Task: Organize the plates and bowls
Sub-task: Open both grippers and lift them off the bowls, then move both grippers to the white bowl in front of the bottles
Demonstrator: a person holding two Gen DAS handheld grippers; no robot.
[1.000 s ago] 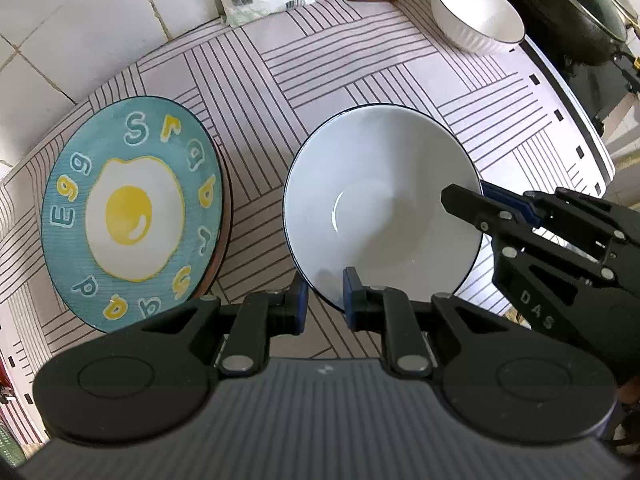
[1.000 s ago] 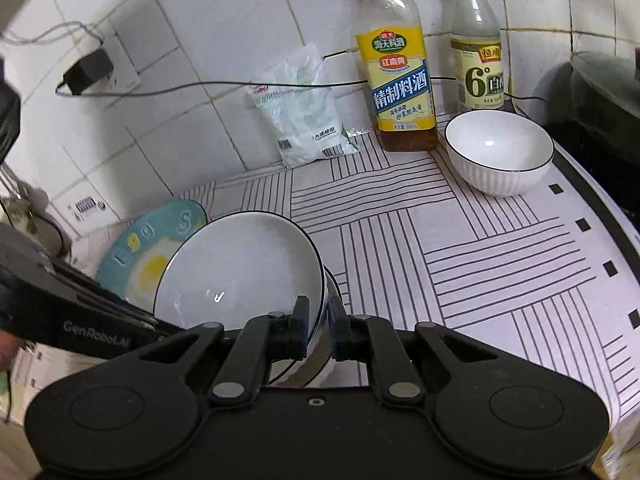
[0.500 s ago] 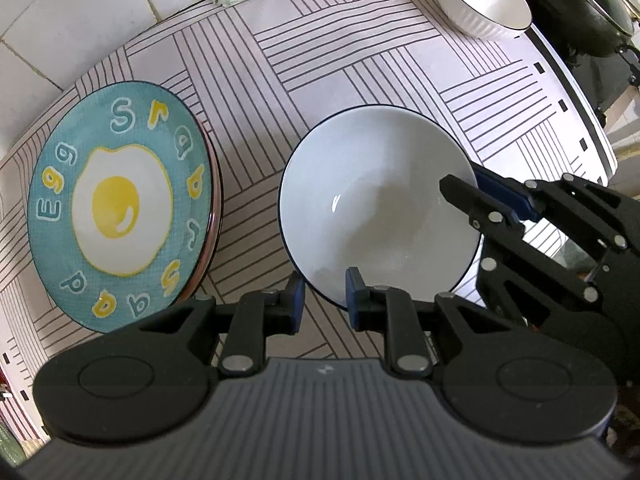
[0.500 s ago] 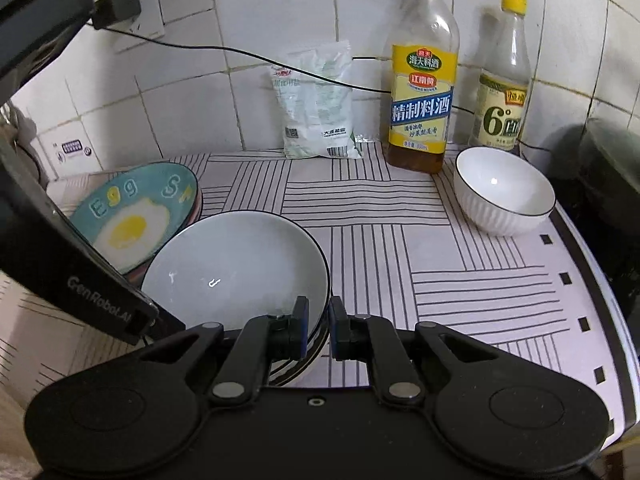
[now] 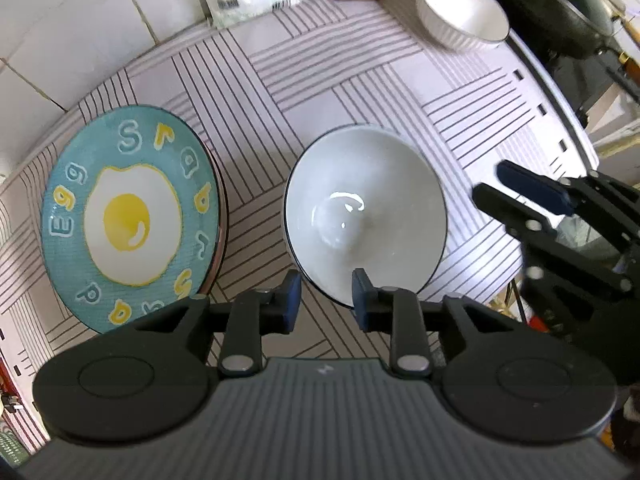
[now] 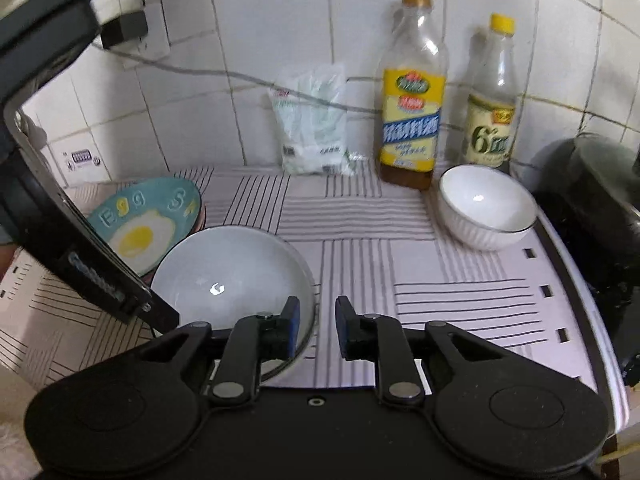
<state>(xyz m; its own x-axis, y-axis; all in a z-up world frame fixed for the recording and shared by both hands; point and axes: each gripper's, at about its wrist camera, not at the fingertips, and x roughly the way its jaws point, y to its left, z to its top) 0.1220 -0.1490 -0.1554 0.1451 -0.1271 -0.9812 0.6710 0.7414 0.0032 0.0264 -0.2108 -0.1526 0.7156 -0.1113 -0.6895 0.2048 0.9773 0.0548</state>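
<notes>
Both grippers just opening, straddling wide bowl rim

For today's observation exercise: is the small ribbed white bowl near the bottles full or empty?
Empty. The small ribbed bowl stands upright on the striped mat, and its bare white inside shows right down to the bottom in both views.

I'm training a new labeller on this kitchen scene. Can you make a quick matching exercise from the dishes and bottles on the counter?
Things:
1. egg plate
2. wide bowl
3. ribbed bowl
4. yellow-capped bottle

Places:
A. in front of both bottles
B. against the wall tiles
C. on top of other plates
D. between both claws

Pairs: 1-C, 2-D, 3-A, 4-B
</notes>
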